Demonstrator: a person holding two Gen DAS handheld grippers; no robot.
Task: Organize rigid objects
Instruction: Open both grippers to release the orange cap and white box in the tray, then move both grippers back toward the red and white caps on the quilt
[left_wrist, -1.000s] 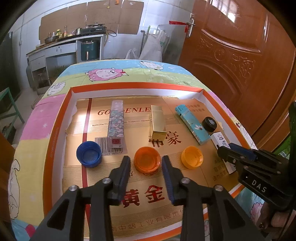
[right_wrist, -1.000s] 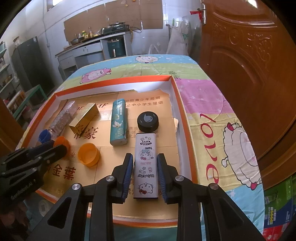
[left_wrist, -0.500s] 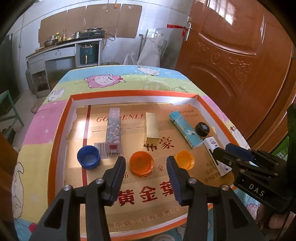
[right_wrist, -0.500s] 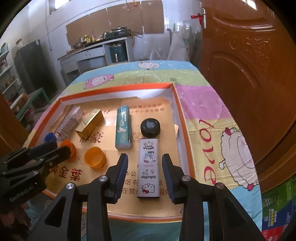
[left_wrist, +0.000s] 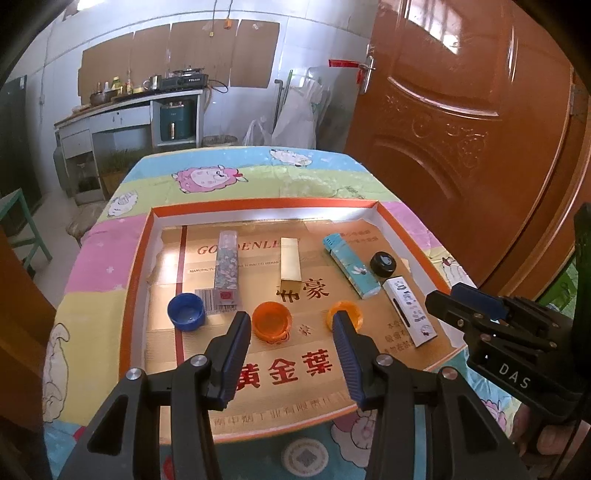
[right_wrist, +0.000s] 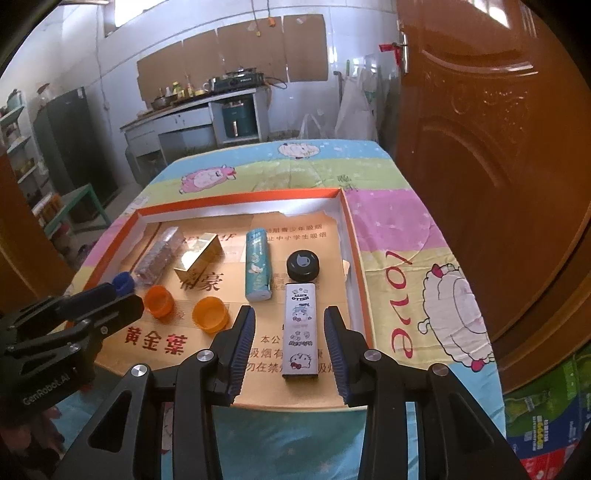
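Note:
An orange-rimmed tray (left_wrist: 137, 258) lined with gold cardboard holds a floral box (left_wrist: 226, 264), a gold box (left_wrist: 290, 264), a teal box (left_wrist: 351, 266), a black cap (left_wrist: 383, 263), a white Hello Kitty box (left_wrist: 410, 312), a blue cap (left_wrist: 185, 311) and two orange caps (left_wrist: 271, 323) (left_wrist: 347, 312). My left gripper (left_wrist: 291, 325) is open and empty, above the near orange caps. My right gripper (right_wrist: 290, 332) is open and empty, its fingers either side of the white box (right_wrist: 301, 328) and above it. The right gripper also shows in the left wrist view (left_wrist: 461, 295).
The tray lies on a table with a cartoon sheep cloth (left_wrist: 207, 177). A brown door (left_wrist: 461, 129) stands close on the right. A kitchen counter (left_wrist: 129, 110) is at the back. A green stool (left_wrist: 22, 229) stands left of the table.
Both grippers opened wider and drew back and up from the tray. The right gripper released the white box, which stays lying in the tray.

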